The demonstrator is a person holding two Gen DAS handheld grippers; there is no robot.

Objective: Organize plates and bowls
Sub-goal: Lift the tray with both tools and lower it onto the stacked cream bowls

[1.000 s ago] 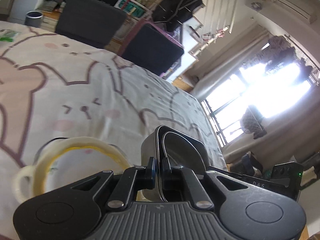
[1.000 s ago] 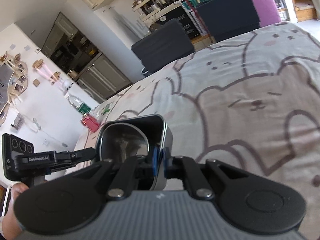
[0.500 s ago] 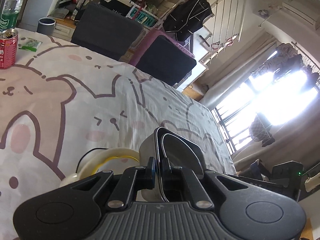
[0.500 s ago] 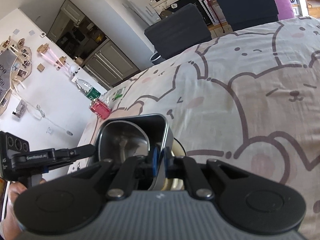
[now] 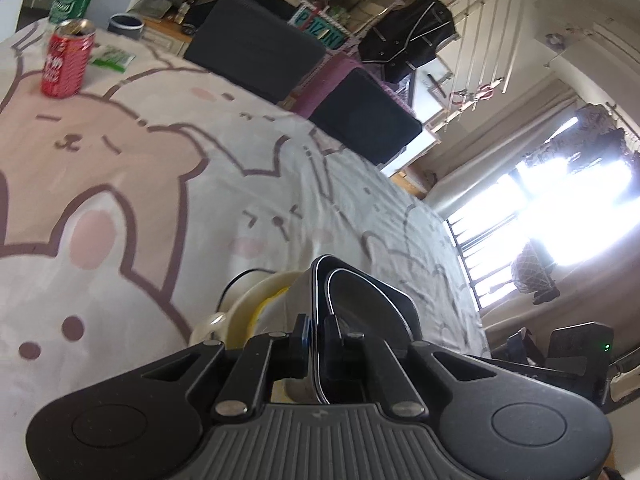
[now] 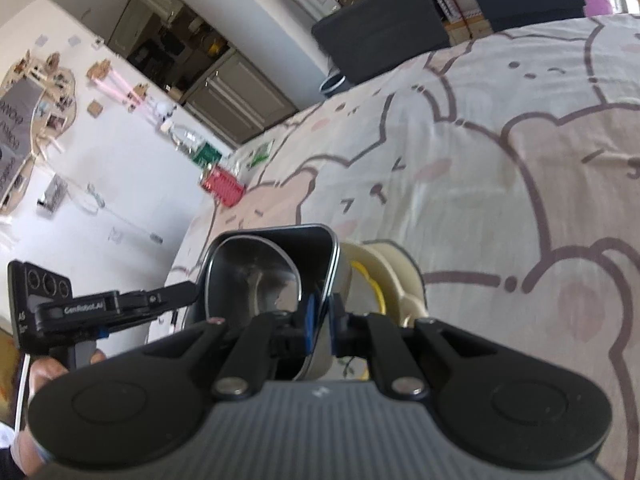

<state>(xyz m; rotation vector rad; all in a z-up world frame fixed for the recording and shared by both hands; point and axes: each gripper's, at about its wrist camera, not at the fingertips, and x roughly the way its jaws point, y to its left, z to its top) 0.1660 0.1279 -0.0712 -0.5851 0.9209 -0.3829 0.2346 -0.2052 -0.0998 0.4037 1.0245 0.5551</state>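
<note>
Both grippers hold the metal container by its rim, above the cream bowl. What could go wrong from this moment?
1. Each gripper, left and right, pinches only the thin rim of the container. If the two hands do not move together, the rim may slip out or the container may tilt.
2. The bowl lies partly hidden under the container, so the container could land on the bowl's edge and push it across the cloth.
</note>
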